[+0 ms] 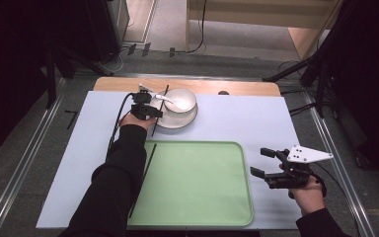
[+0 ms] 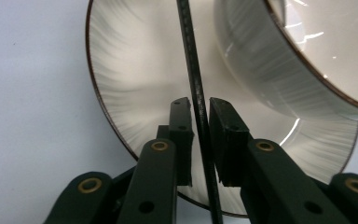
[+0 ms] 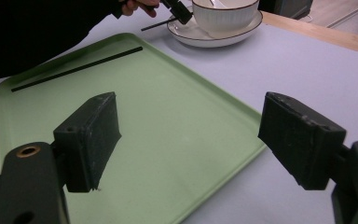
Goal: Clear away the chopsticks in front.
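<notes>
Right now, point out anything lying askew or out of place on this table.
The pair of black chopsticks is split up: one chopstick lies on the green tray, the other chopstick rests across the white plate beside the bowl, with the left hand-held gripper closed on it.

Thin black chopstick (image 2: 196,100), clamped between closed jaws, lying across rim of white ribbed plate (image 2: 130,93) left of bowl. Second black chopstick (image 1: 143,180) flat along green tray's left edge, near that plate.

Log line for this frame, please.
left gripper: shut on chopstick over plate | right gripper: open, idle | second chopstick: on tray
</notes>
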A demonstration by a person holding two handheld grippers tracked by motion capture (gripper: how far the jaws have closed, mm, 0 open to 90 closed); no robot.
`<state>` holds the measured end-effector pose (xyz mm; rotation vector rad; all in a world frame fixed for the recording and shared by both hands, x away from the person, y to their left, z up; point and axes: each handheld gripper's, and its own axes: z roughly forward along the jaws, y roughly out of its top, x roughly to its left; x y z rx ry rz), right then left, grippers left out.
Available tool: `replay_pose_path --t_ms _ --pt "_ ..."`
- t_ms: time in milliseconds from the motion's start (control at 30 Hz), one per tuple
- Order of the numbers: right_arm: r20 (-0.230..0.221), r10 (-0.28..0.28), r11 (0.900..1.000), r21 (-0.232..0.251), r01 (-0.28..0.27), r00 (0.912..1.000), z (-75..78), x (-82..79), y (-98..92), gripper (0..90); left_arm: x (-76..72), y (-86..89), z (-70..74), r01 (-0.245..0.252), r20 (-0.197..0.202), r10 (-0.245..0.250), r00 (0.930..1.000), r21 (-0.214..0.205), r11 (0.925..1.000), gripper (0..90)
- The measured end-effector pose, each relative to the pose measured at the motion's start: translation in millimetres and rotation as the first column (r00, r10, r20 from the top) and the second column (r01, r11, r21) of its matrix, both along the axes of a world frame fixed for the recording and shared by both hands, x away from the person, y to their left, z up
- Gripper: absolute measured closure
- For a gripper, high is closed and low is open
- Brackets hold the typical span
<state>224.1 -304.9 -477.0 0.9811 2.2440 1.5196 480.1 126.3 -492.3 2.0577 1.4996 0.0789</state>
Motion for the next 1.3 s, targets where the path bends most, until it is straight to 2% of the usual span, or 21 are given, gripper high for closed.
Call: replay_pose_path --t_ms 200,367,567,667,867,967,1067,1300 --pt "0.002 0.001 1.0 -0.001 -0.001 1.0 0.4 -0.7 0.0 21.0 0.8 0.6 -0.6 -0.032 -0.013 0.032 0.9994 0.006 0.9995 86.1" --pt "0.003 0.001 1.0 -0.001 -0.001 1.0 0.4 -0.4 0.2 21.0 2.5 4.7 2.8 -0.074 -0.03 0.073 0.9969 -0.019 0.9971 86.6" --pt "0.001 0.0 1.0 -0.001 0.0 1.0 0.0 -0.8 -0.1 21.0 -0.9 19.5 19.9 -0.092 -0.01 0.092 0.9957 -0.025 0.9955 86.7" --pt "0.003 0.001 1.0 -0.002 -0.001 1.0 -0.2 -1.1 0.1 21.0 -3.8 31.1 29.6 -0.107 -0.027 0.106 0.994 -0.024 0.994 86.8" --pt "0.003 0.0 1.0 -0.005 0.0 1.0 -0.4 -1.3 0.3 21.0 -18.2 55.8 47.7 -0.104 -0.011 0.103 0.9946 -0.044 0.9936 86.8" --pt "0.001 -0.001 1.0 -0.005 0.001 1.0 -0.9 -1.4 0.3 21.0 -25.9 67.1 55.1 -0.085 -0.003 0.085 0.9964 -0.029 0.996 86.8" --pt "0.003 -0.002 1.0 -0.009 0.002 1.0 -0.8 -2.2 -0.3 21.1 -32.4 75.5 61.3 -0.086 0.005 0.086 0.9963 -0.039 0.9956 86.8" --pt "0.003 -0.007 0.9999 -0.014 0.007 1.0 -1.8 -2.3 -1.3 21.2 -56.8 88.4 71.5 -0.05 0.029 0.051 0.9983 -0.05 0.9975 86.8"
